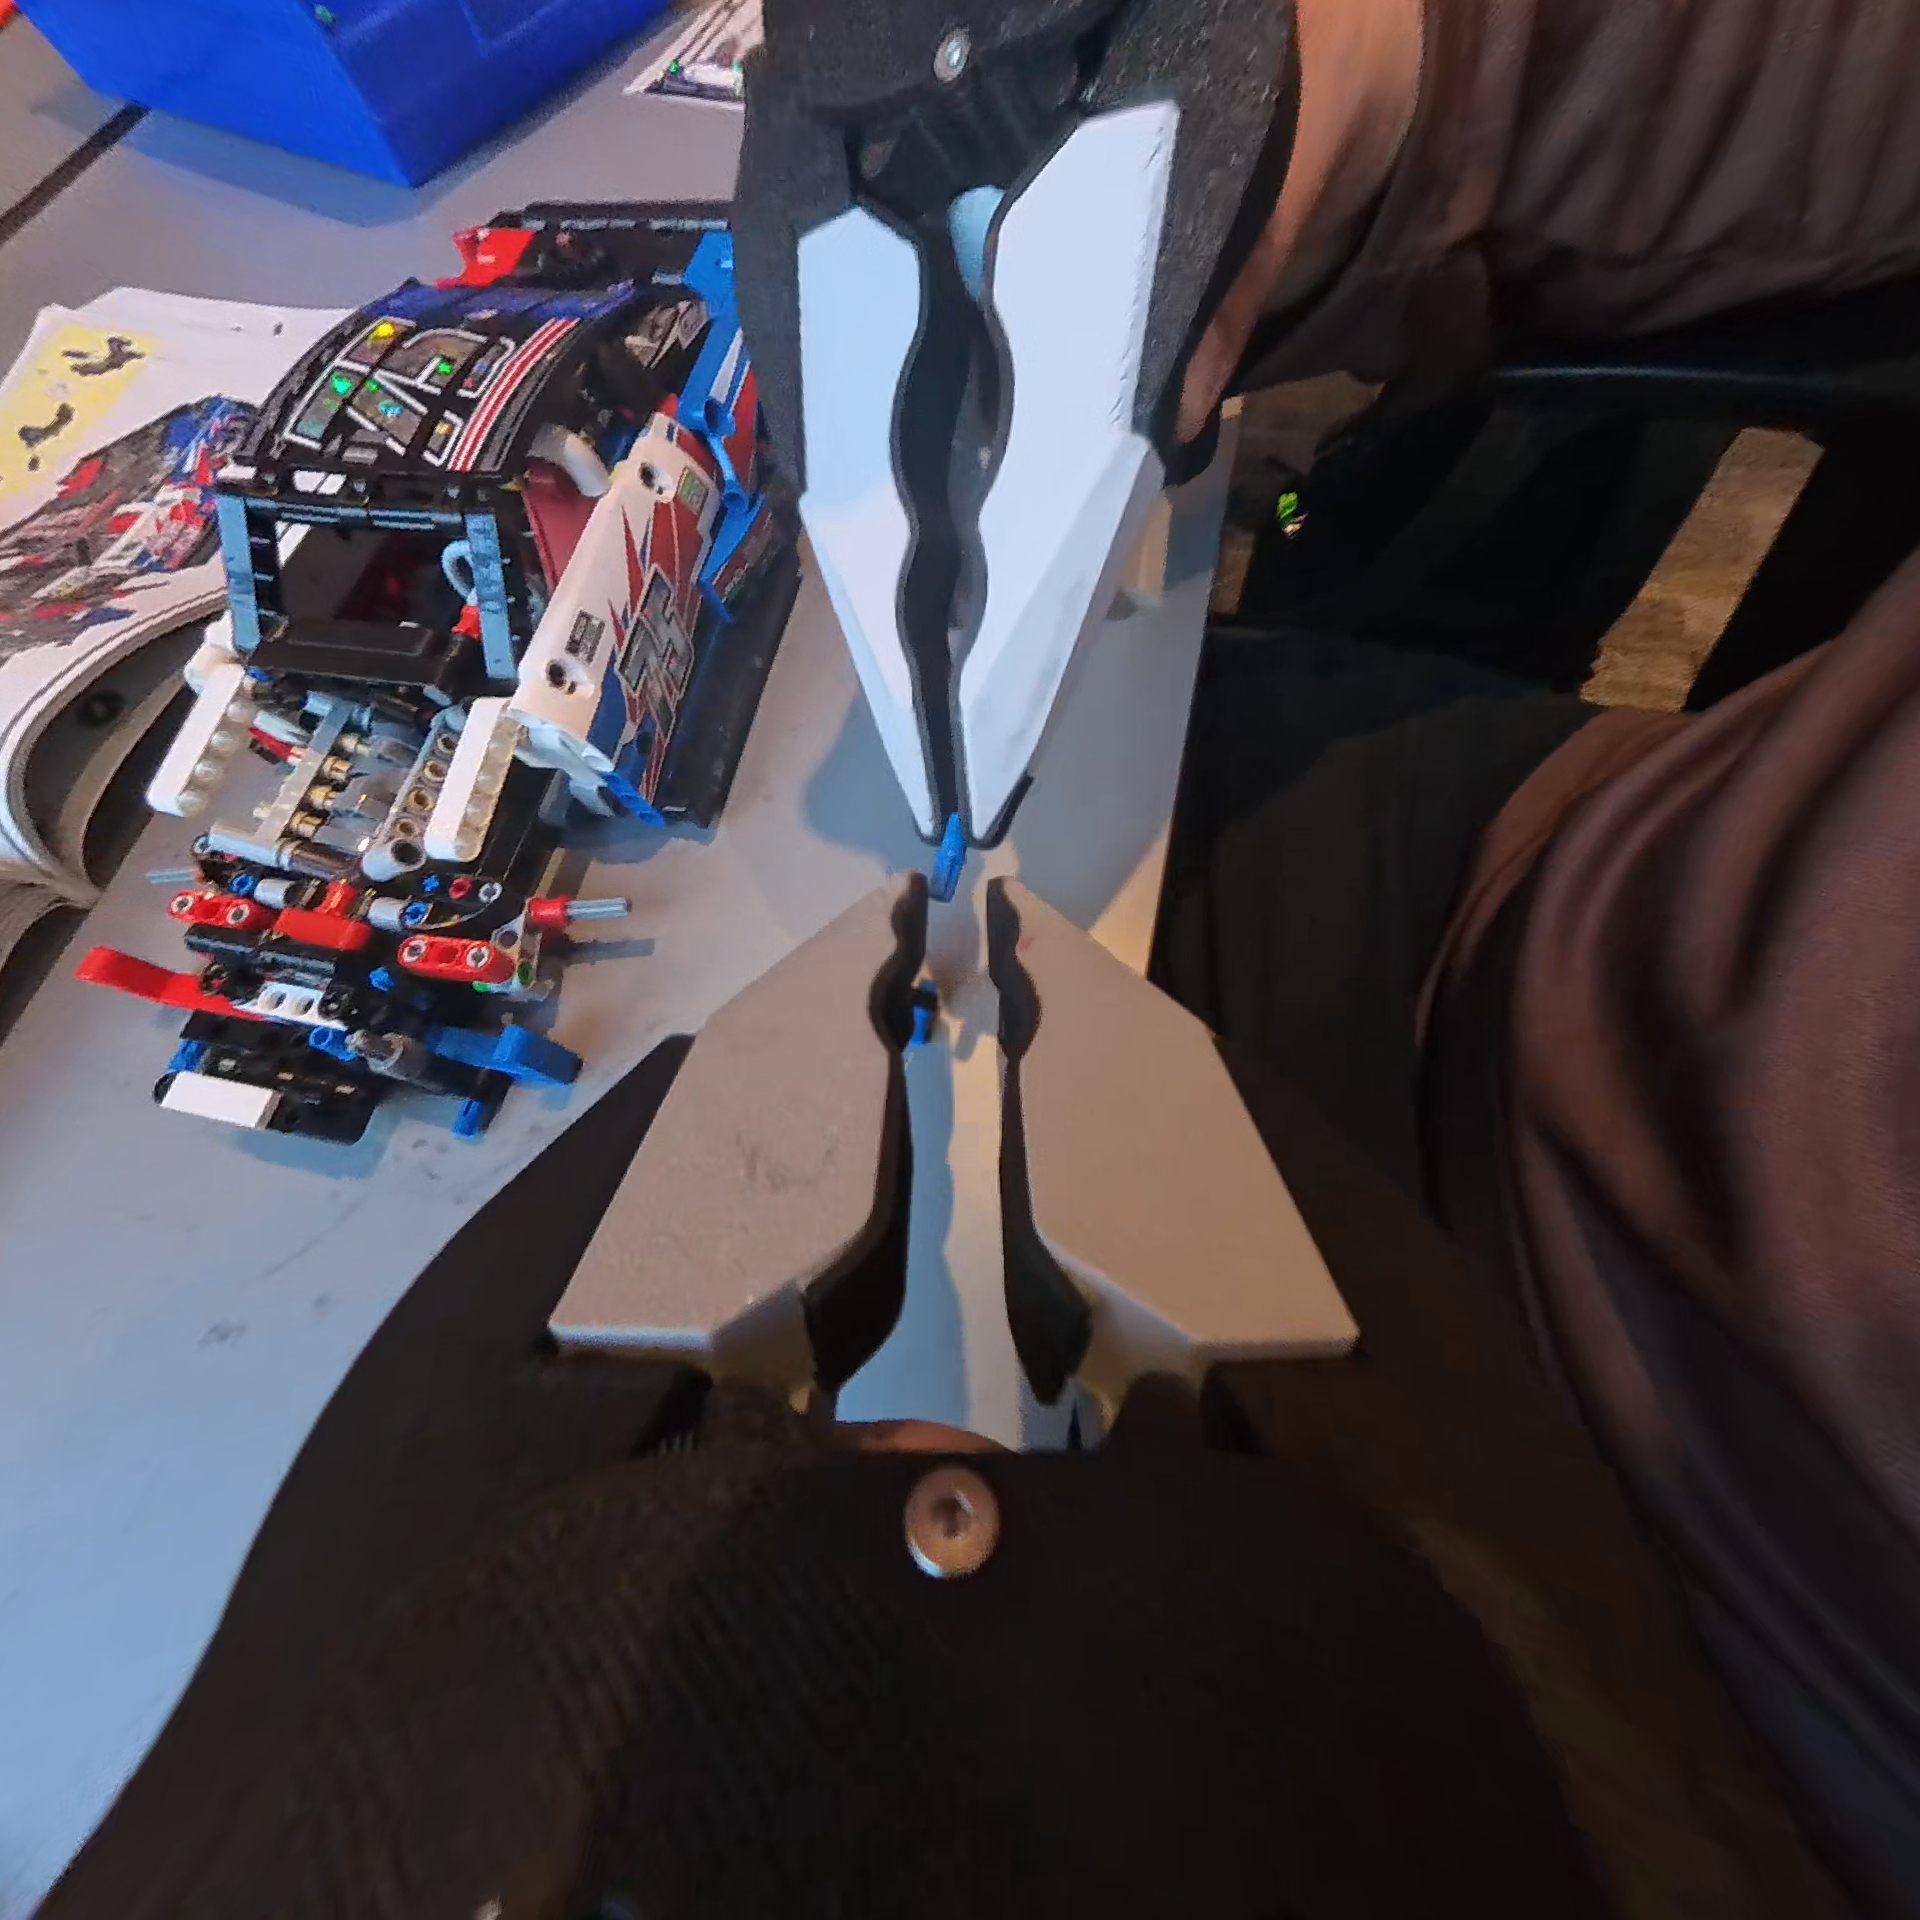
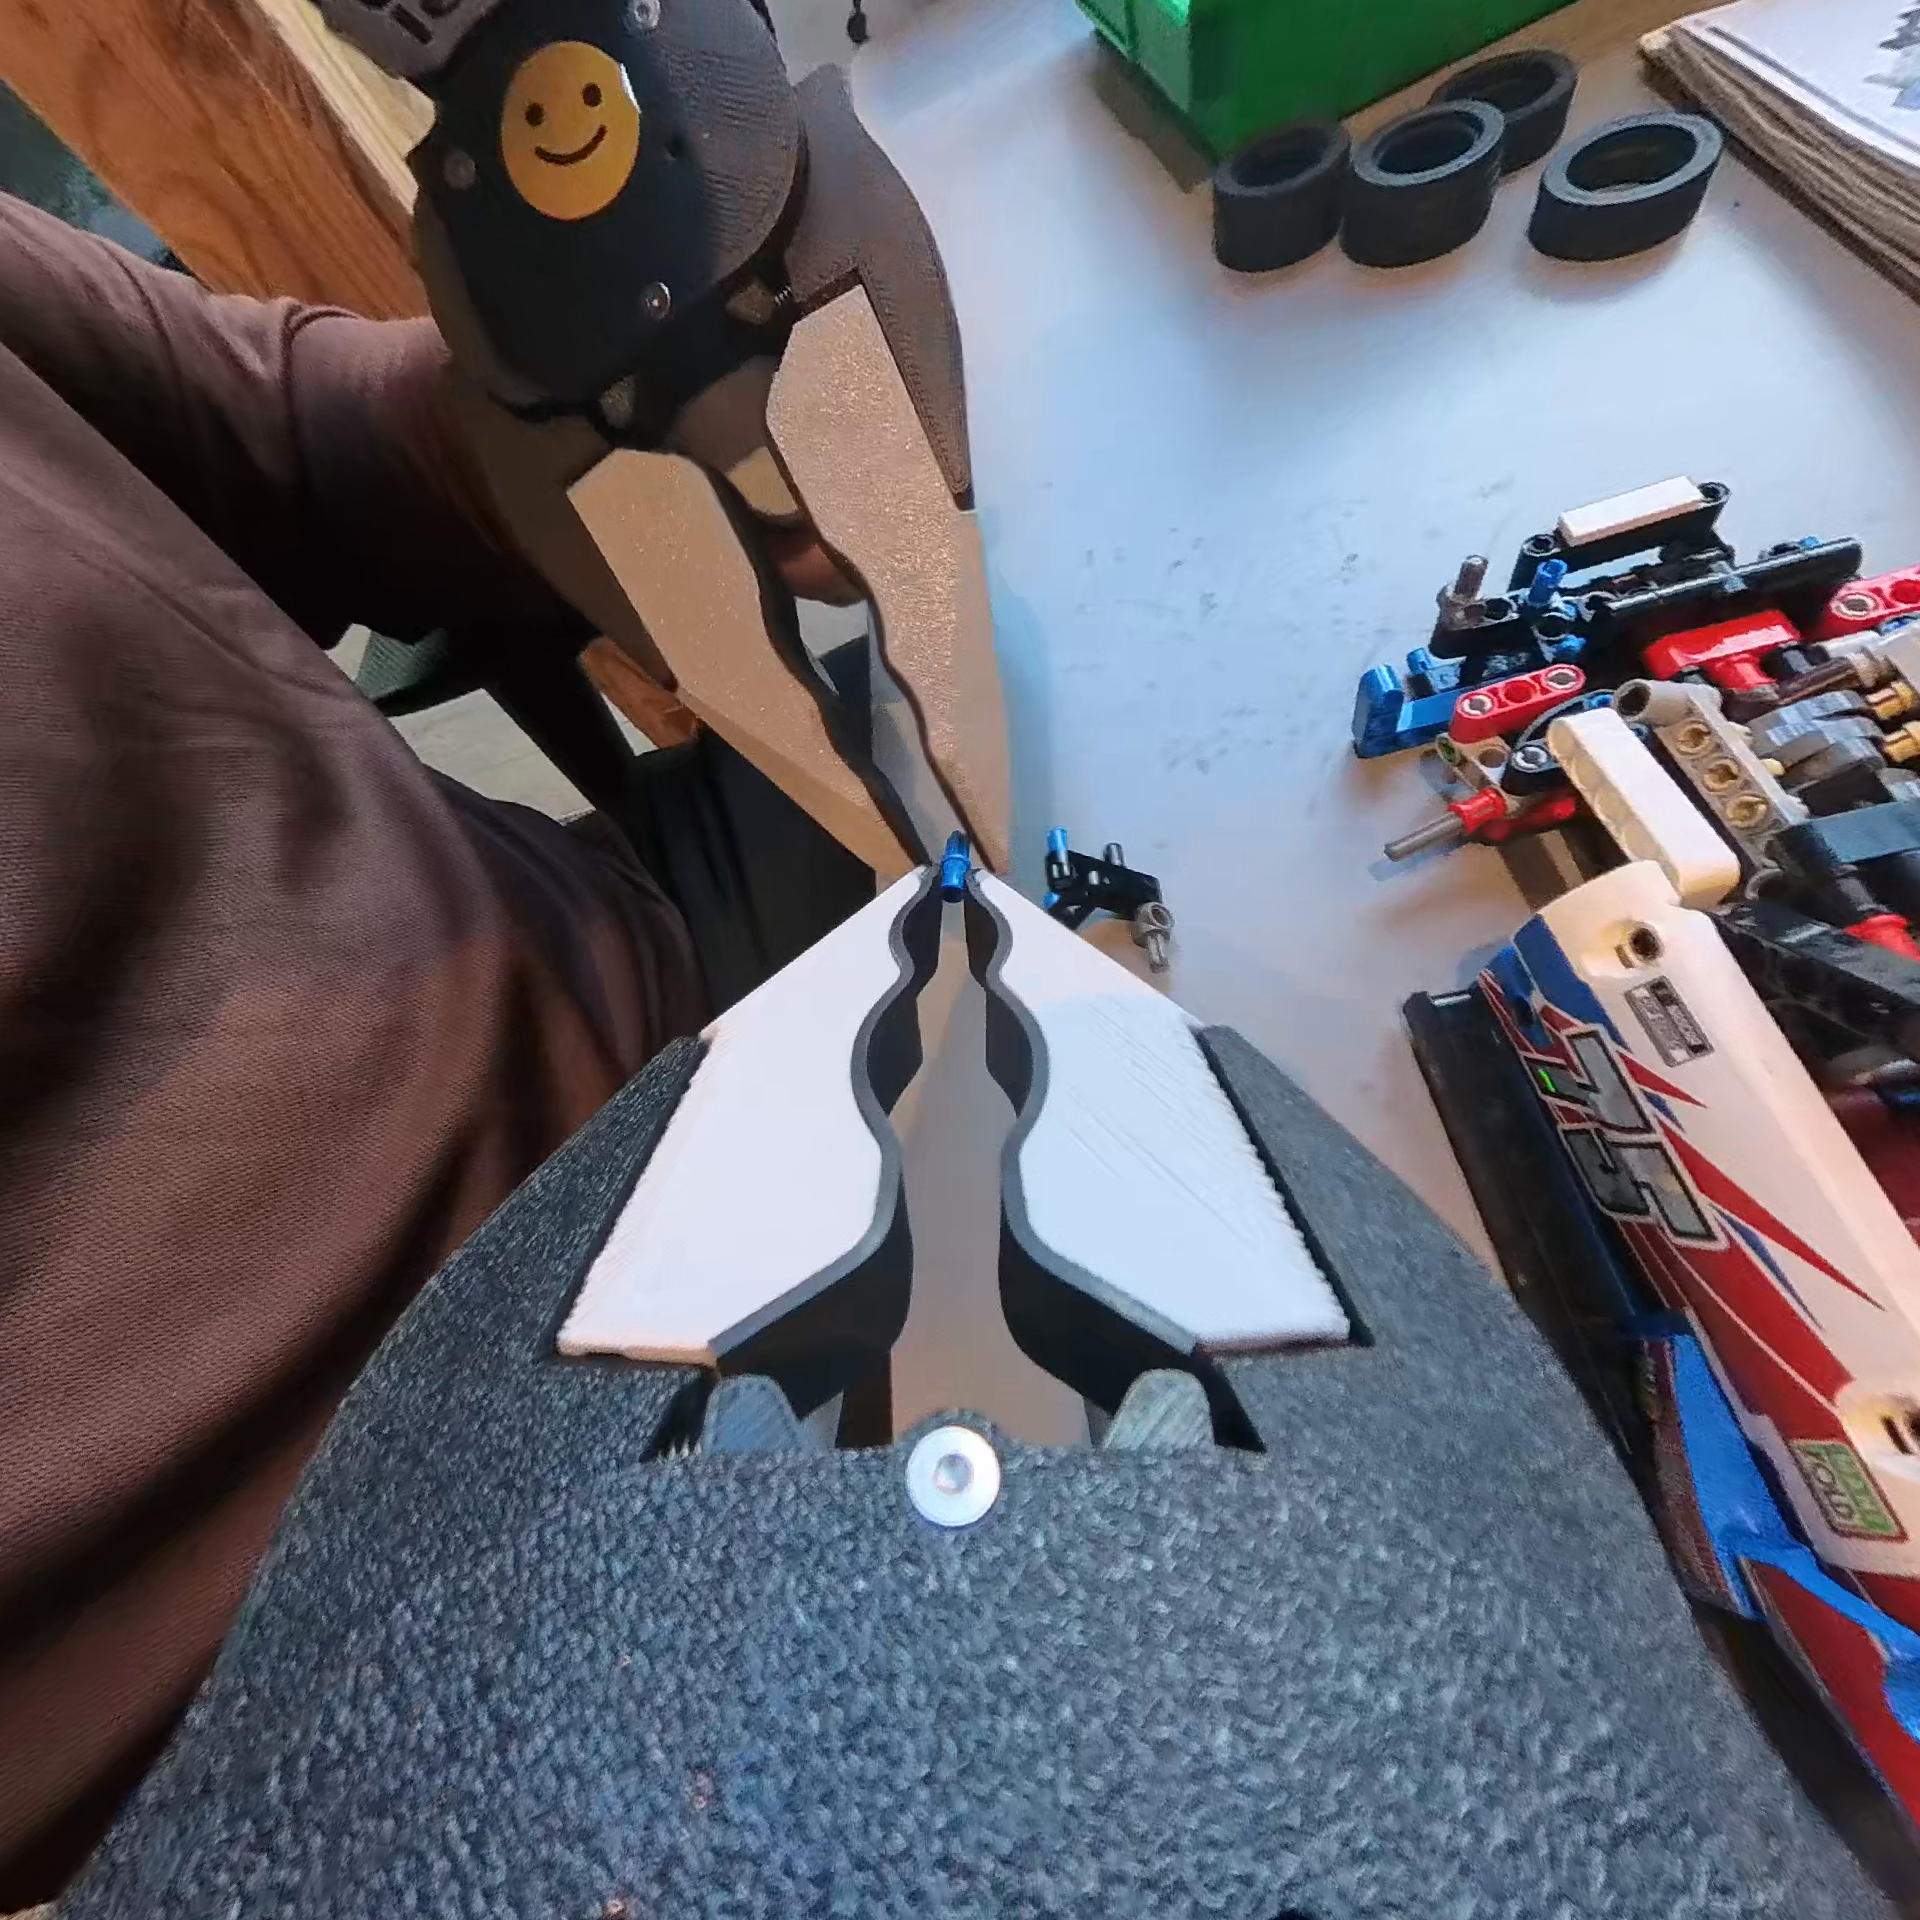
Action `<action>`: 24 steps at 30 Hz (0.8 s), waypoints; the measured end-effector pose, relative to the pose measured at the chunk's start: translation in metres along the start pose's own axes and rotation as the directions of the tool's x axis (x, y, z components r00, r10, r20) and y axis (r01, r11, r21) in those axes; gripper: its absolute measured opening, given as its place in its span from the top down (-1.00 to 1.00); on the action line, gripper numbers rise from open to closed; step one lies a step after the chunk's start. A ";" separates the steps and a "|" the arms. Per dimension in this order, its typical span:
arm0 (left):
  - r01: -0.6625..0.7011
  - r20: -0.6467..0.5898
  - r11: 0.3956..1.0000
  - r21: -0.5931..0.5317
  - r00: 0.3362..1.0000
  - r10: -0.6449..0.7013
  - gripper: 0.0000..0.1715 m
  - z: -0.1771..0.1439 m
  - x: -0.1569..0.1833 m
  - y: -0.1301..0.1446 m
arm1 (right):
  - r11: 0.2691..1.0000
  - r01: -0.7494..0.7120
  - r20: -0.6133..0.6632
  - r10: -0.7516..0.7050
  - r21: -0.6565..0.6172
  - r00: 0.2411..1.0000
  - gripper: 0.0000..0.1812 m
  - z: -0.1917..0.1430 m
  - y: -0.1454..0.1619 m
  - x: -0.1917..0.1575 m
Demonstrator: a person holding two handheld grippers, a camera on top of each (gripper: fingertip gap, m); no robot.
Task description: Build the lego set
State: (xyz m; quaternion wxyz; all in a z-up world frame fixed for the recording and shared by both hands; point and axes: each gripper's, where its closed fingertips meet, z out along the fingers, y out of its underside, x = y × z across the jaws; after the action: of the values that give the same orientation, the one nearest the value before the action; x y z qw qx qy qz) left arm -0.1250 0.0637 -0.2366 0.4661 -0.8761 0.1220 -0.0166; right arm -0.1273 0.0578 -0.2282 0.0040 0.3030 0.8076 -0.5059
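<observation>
My right gripper (image 2: 951,885), with white fingers, is shut on a small blue pin (image 2: 952,868) and holds it above the table. It reaches in from the top of the left wrist view (image 1: 951,826), with the pin (image 1: 948,857) sticking out of its tips. My left gripper (image 1: 954,899), with grey fingers, faces it tip to tip; its jaws stand slightly apart around the pin's free end, not clamped. A small black connector (image 2: 1101,899) with a blue pin and a grey axle lies on the table just beyond. The part-built lego car (image 1: 468,623) stands to the side.
A blue bin (image 1: 364,73) and an instruction booklet (image 1: 94,468) lie behind the car. A green bin (image 2: 1278,52) and several black tyres (image 2: 1423,182) sit at the table's far side. The table edge (image 1: 1174,831) and the person's brown sleeve (image 2: 260,831) are close by. My two grippers' fingertips are within a few centimetres of each other. Between my left fingertips and the small black connector (image 2: 1101,899) there is roughly 4 cm.
</observation>
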 end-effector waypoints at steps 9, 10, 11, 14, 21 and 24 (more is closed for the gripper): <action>0.119 -0.099 0.993 -0.026 0.988 -0.121 0.98 0.001 0.006 0.005 | 0.986 0.156 -0.056 -0.159 -0.052 0.986 0.96 0.003 0.005 -0.003; 0.166 -0.129 0.986 -0.035 0.977 -0.169 0.98 0.001 0.008 0.006 | 0.976 0.207 -0.082 -0.213 -0.073 0.974 0.96 0.003 0.006 -0.002; 0.212 -0.153 0.976 -0.045 0.964 -0.217 0.98 0.000 0.008 0.007 | 0.962 0.256 -0.109 -0.266 -0.096 0.958 0.96 0.003 0.006 -0.002; 0.305 -0.196 0.951 -0.052 0.931 -0.309 0.98 -0.001 0.006 0.010 | 0.915 0.374 -0.154 -0.396 -0.153 0.905 0.96 0.003 0.009 -0.003; 0.320 -0.296 0.945 -0.075 0.897 -0.327 0.98 -0.003 0.020 0.010 | 0.796 0.568 -0.184 -0.602 -0.209 0.777 0.87 0.005 0.007 -0.014; 0.320 -0.314 0.943 -0.086 0.890 -0.331 0.98 -0.002 0.024 0.011 | 0.742 0.616 -0.187 -0.666 -0.265 0.722 0.92 0.007 0.011 -0.014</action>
State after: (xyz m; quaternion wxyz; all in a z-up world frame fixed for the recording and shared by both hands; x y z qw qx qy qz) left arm -0.1043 0.0508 -0.2466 0.4162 -0.8767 0.0489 -0.2363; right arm -0.1123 0.0483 -0.2367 -0.2538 0.0677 0.8981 -0.3527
